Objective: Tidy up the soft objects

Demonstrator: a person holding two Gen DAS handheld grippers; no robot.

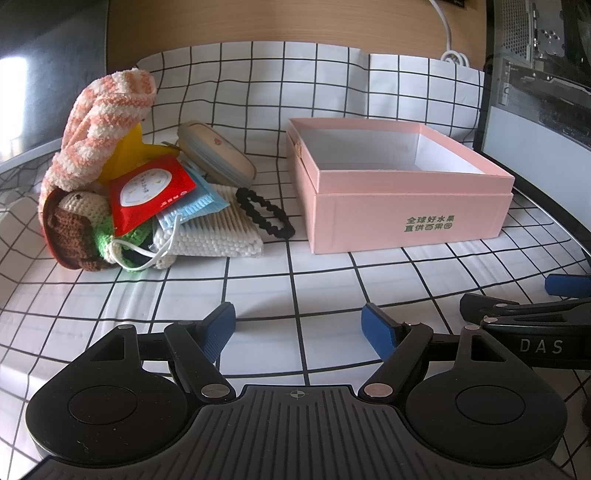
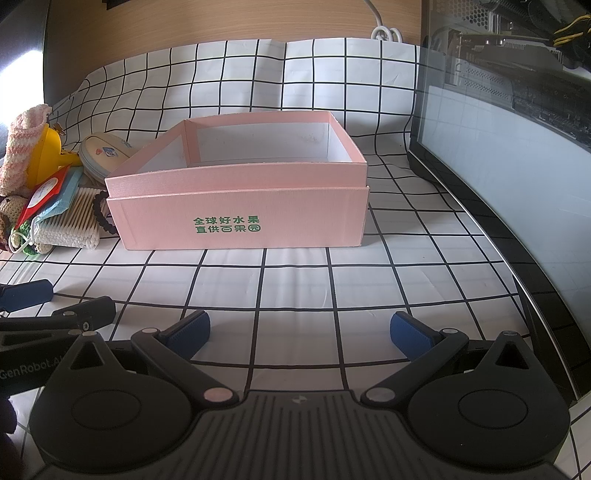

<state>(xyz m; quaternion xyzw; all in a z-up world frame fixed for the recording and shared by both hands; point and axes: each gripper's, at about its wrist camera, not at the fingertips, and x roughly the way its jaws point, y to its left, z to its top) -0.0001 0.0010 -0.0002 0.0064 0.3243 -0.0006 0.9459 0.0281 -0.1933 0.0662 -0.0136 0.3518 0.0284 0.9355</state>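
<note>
An open, empty pink box [image 1: 402, 218] [image 2: 240, 221] stands on the checked cloth. Left of it lies a pile: an orange-and-white fuzzy sock [image 1: 107, 122] [image 2: 22, 144], a crocheted toy [image 1: 79, 229], a red packet [image 1: 149, 192], a blue face mask [image 1: 192, 206], a pack of cotton swabs [image 1: 218, 236] [image 2: 72, 230], a black hair tie [image 1: 264, 216] and a beige pouch [image 1: 218, 153] [image 2: 105, 153]. My left gripper [image 1: 299, 328] is open and empty, well in front of the pile. My right gripper [image 2: 299, 330] is open and empty, in front of the box.
A yellow plastic piece [image 1: 127, 155] sits in the pile. A dark-framed glass panel [image 2: 498, 177] stands along the right side. A wooden wall with a white cable [image 2: 384, 31] backs the cloth [image 2: 295, 280]. Each gripper shows at the other view's edge.
</note>
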